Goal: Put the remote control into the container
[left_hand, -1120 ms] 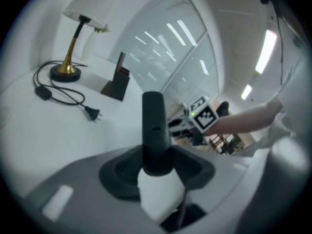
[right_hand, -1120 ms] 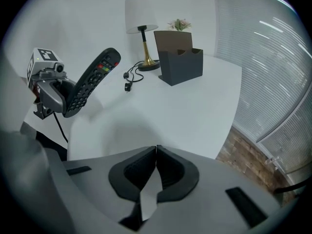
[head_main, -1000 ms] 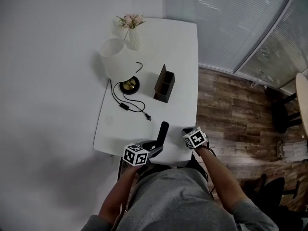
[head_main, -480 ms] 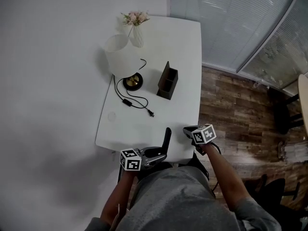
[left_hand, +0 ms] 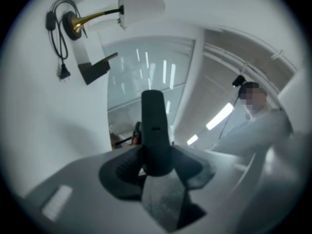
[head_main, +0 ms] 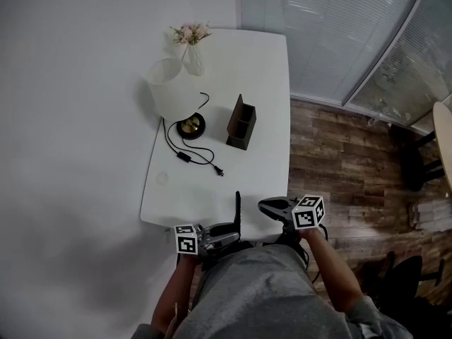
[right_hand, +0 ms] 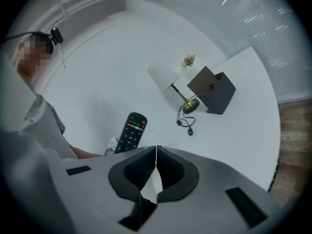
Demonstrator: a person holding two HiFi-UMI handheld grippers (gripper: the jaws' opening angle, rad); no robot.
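Left gripper view: found left gripper (left_hand: 156, 165) jaws clamped on remote control (left_hand: 154, 123), at tabletop (head_main: 212, 196) near edge, well apart from container (head_main: 241, 123). Right gripper (right_hand: 156, 161) jaws pressed together, empty. Button face recorded only in right gripper view.

Wears a plain grey top (head_main: 261, 295), loose over the torso, fabric creased across the front, with sleeves (head_main: 357, 315) ending near the elbow and forearms bare below. On the left gripper (head_main: 237, 226), a white marker cube (head_main: 186, 239) printed with black square patterns; same again on the right gripper (head_main: 263, 205), its own marker cube (head_main: 308, 212) white-edged too. Gripper bodies smooth light grey, broad and rounded, with a dark rectangular slot (right_hand: 239, 200) set into the shell. Pads (right_hand: 170, 172) near black, ribbed on the inner face, flaring into a wide collar. Up at the head, a small dark unit (left_hand: 238, 80) with a thin cable (left_hand: 229, 110) trailing down.
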